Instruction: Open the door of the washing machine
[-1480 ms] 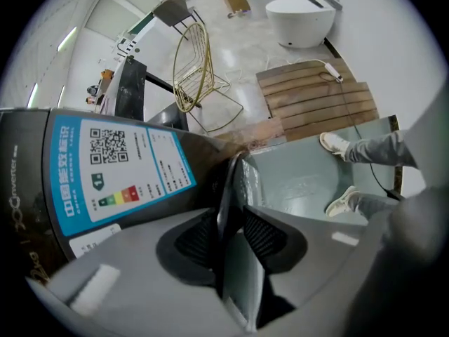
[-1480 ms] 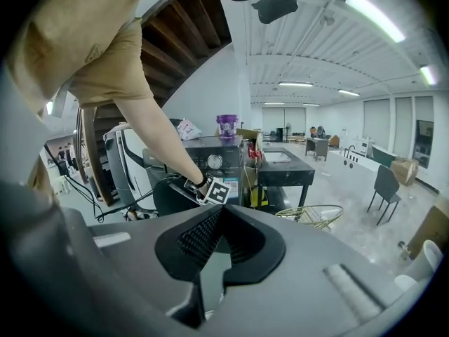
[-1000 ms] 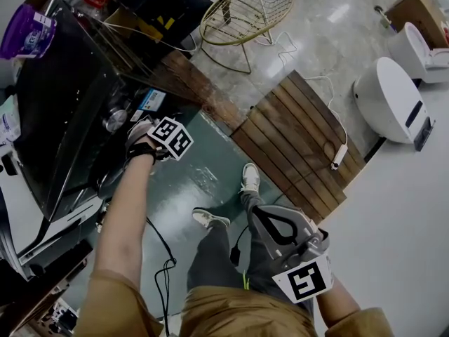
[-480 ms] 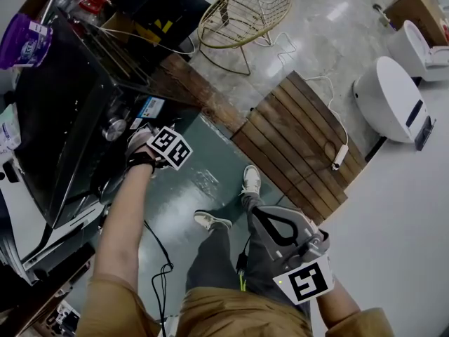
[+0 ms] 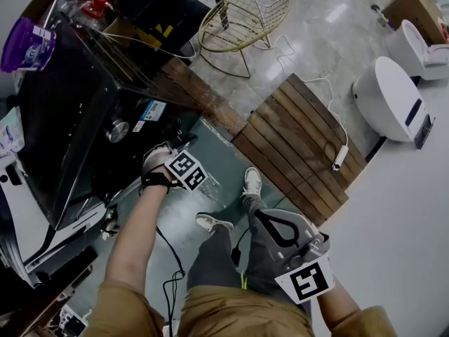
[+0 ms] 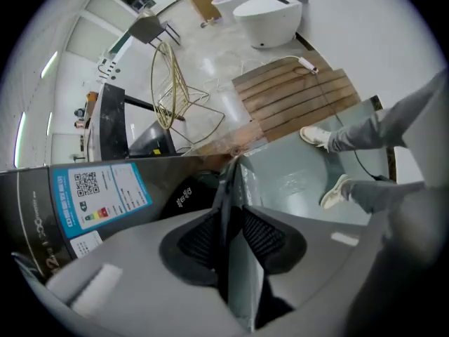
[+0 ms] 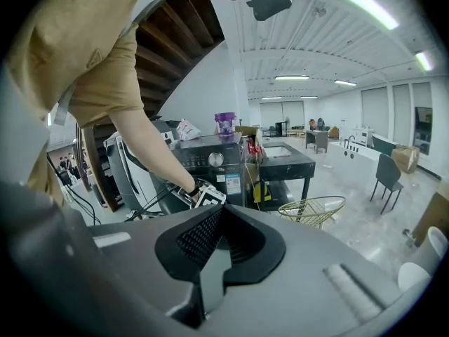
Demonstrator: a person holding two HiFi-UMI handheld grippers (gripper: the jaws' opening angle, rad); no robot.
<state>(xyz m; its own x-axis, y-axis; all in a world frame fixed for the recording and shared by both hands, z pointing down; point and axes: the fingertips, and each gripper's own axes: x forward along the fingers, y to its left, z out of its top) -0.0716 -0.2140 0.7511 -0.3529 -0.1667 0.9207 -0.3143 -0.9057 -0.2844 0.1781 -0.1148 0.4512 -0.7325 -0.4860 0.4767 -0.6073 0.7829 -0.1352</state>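
Note:
The dark washing machine (image 5: 63,118) stands at the left, with a silver knob (image 5: 117,130) and a blue label (image 6: 98,192) on its front. Its door (image 6: 242,279) stands swung out, and the dark drum opening (image 6: 184,196) shows behind it. My left gripper (image 5: 160,163) points steeply down at the door's thin edge (image 6: 235,188). That edge lies between its jaws, which are closing with the pads pressed on it (image 6: 231,220). My right gripper (image 5: 265,217) hangs low at the right beside the person's leg, shut and empty (image 7: 214,241). In the right gripper view the machine (image 7: 210,161) is seen from afar.
A gold wire basket (image 5: 242,16) stands beyond the machine. A wooden slat mat (image 5: 295,139) lies on the floor, a white appliance (image 5: 389,100) at the right. A purple container (image 5: 28,37) sits on the machine. The person's shoes (image 5: 250,179) and a cable (image 5: 168,258) are below.
My left gripper has moved away from the machine's front, down and to the right in the head view, and the door edge came with it. The right gripper has stayed put.

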